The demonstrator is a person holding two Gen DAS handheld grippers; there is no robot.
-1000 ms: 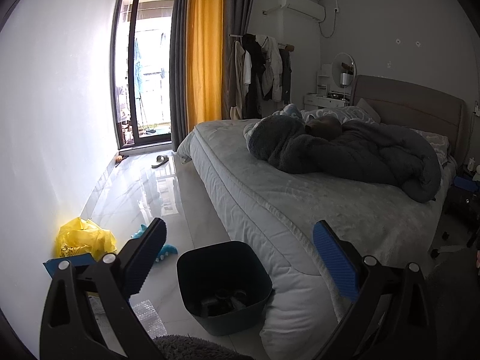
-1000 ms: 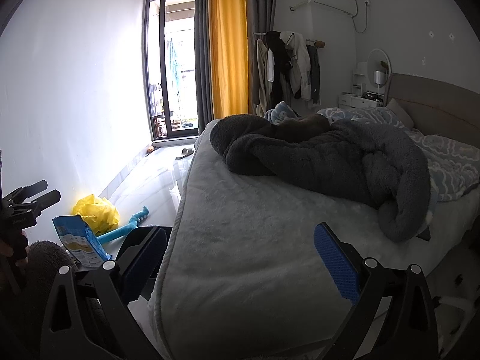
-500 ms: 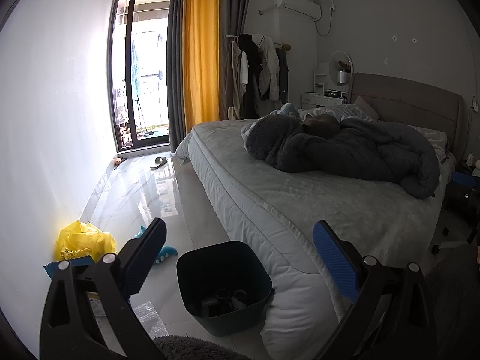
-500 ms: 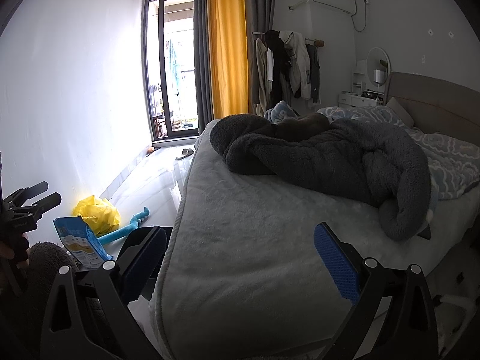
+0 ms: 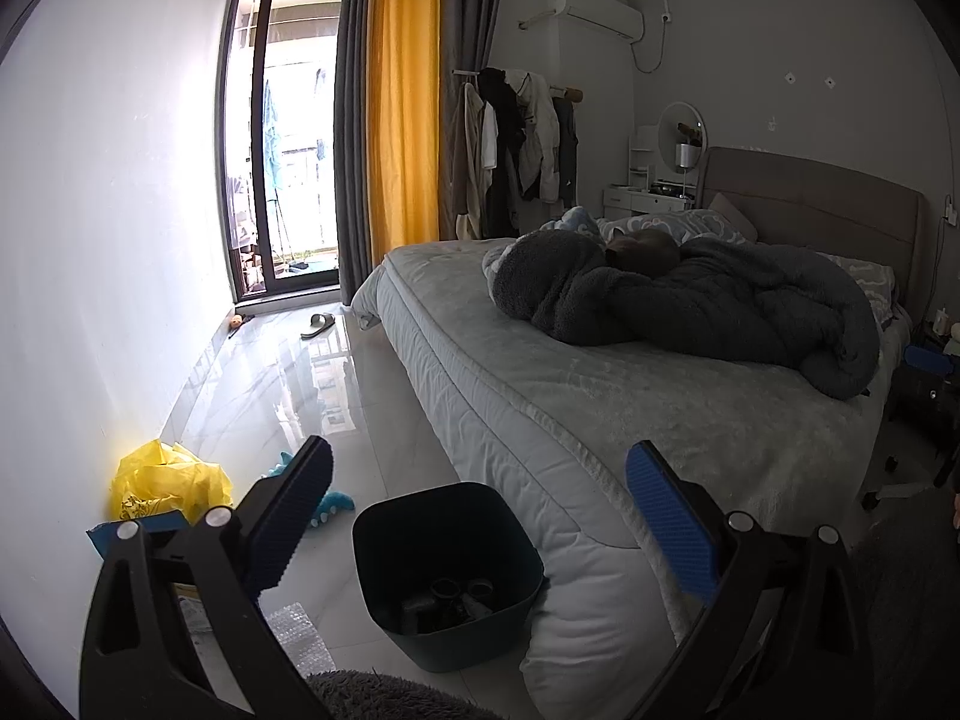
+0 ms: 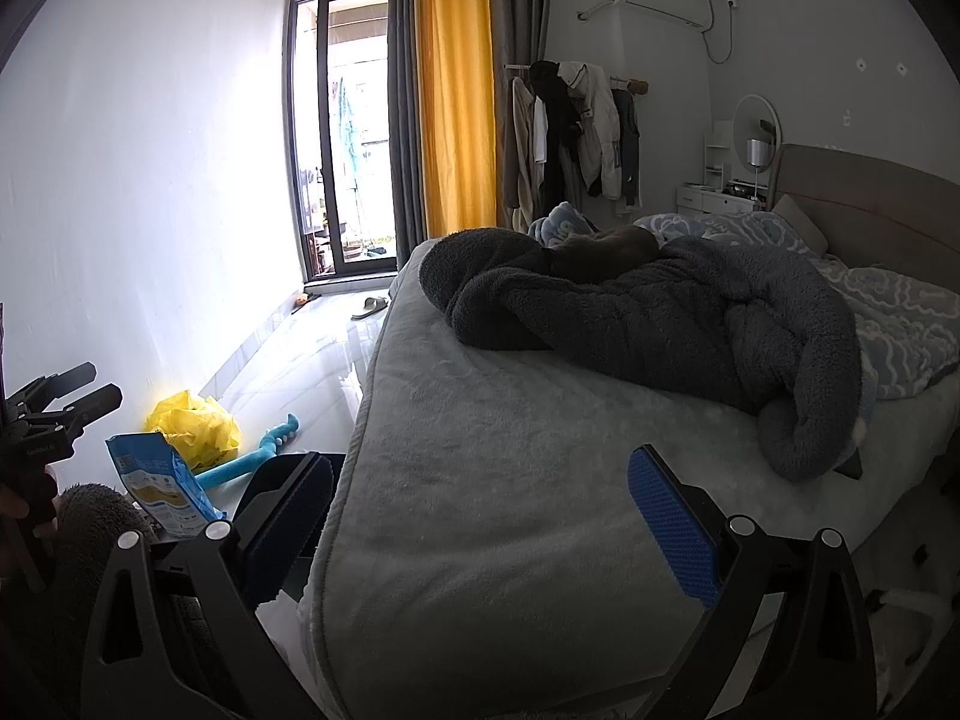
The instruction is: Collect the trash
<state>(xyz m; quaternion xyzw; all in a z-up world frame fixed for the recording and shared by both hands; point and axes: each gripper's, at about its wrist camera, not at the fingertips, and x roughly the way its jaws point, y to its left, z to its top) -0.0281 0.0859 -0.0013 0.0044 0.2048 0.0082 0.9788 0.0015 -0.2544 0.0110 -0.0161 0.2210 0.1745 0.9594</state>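
A dark bin stands on the floor against the bed corner, with dark items inside; part of it shows in the right wrist view. A crumpled yellow plastic bag, a blue snack packet and a piece of bubble wrap lie on the floor by the left wall. My left gripper is open and empty above the bin. My right gripper is open and empty over the bed's corner. The left gripper also shows at the left edge of the right wrist view.
A big bed with a dark fleece blanket fills the right. A blue toy lies near the bag. A slipper lies by the balcony door. A grey rug is at the bottom.
The left wrist view has shifted slightly, tilting a little upward. Both grippers stay open and empty. Nothing on the floor has moved.
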